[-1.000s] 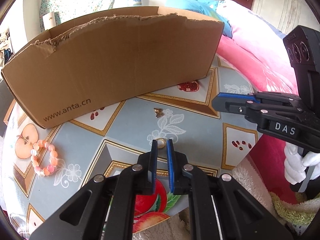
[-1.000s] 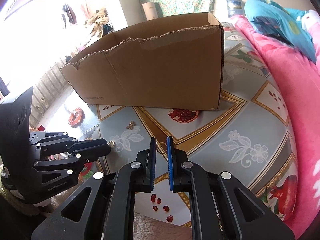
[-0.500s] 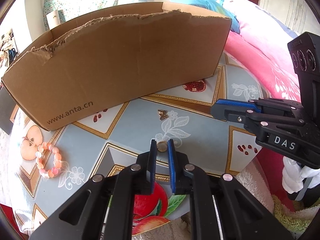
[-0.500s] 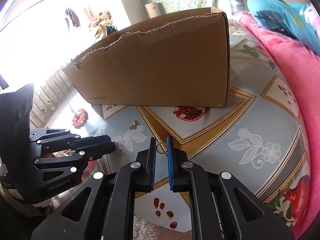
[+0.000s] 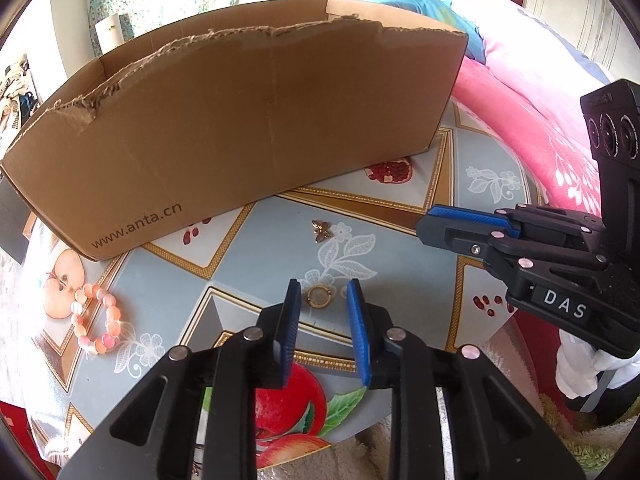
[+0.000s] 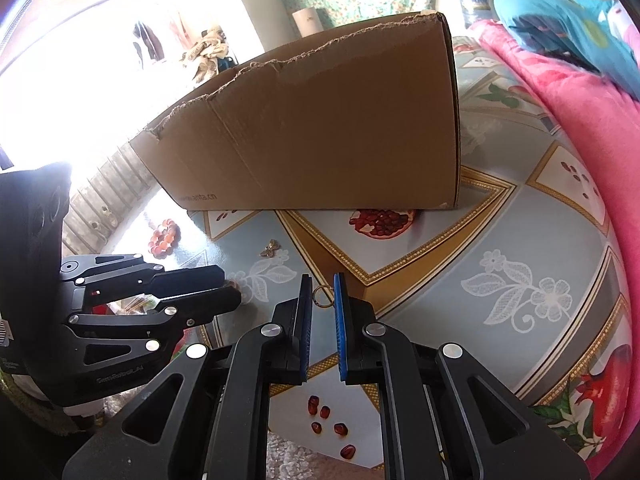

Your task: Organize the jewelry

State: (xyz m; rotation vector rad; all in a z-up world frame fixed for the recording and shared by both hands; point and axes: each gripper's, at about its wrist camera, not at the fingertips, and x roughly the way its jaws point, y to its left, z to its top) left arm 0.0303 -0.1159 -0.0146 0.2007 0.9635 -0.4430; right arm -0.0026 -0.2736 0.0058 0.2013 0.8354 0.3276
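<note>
Left tongs (image 5: pixel 323 295): jaws just opened, released; gold ring (image 5: pixel 319 296) lies on the desk (image 5: pixel 256 248) between them. Right tongs (image 6: pixel 322 291): clenched on a thin ring (image 6: pixel 321 294) at their tips.

Each view looks forward and steeply down along its own gripper's fingers, close above the desk (image 5: pixel 248 248). The left wrist view has the left gripper (image 5: pixel 323 300) at its lower edge and the right gripper (image 5: pixel 452 226) entering from its right. The right wrist view faces the cardboard box (image 6: pixel 320 132) beyond its gripper, with the left gripper to its left. Both share the box and the desk's front.
</note>
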